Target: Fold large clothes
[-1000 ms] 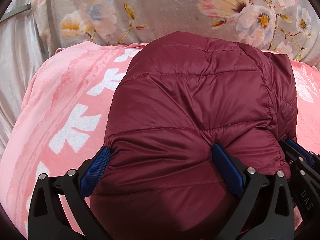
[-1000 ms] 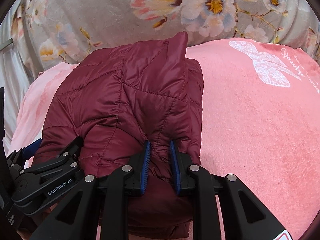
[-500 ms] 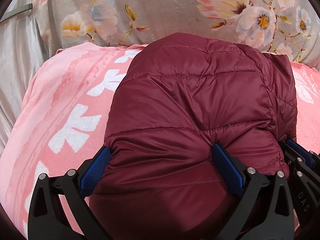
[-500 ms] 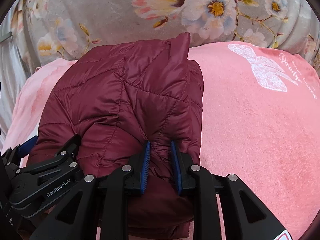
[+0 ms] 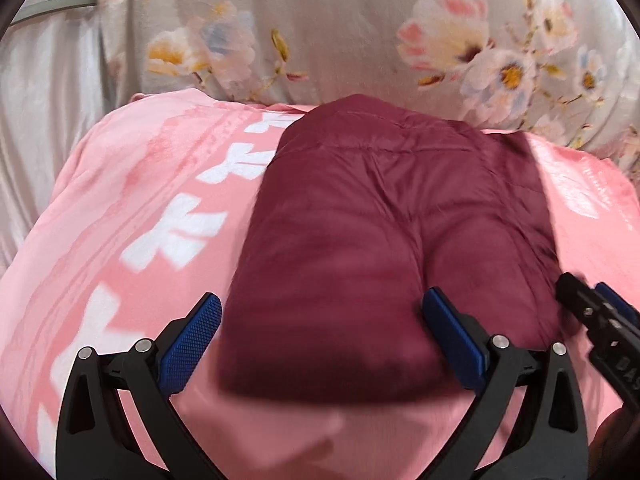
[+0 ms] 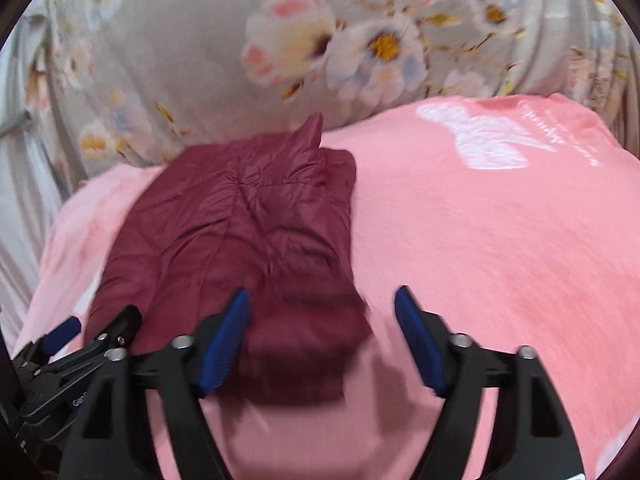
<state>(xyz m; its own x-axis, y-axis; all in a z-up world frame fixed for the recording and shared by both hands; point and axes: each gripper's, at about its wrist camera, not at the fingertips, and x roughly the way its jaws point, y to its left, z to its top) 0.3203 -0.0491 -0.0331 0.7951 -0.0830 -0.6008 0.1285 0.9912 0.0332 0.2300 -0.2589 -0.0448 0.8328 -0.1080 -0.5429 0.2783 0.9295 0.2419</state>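
Observation:
A maroon quilted puffer jacket (image 5: 384, 240) lies folded into a compact bundle on a pink blanket (image 5: 132, 216). My left gripper (image 5: 320, 344) is open, its blue pads on either side of the bundle's near edge, just above it. In the right wrist view the jacket (image 6: 248, 240) lies left of centre. My right gripper (image 6: 322, 336) is open over the bundle's near right corner and holds nothing. The left gripper also shows at the lower left of that view (image 6: 68, 352). Both views are motion-blurred.
The pink blanket (image 6: 500, 240) with white prints covers the surface all round the jacket. A grey floral fabric (image 5: 360, 32) rises behind it. A pale curtain-like cloth (image 5: 36, 92) hangs at the far left.
My right gripper has opened and let go of the jacket fold. Both grippers have drawn back and up, so the bundle now lies free on the blanket.

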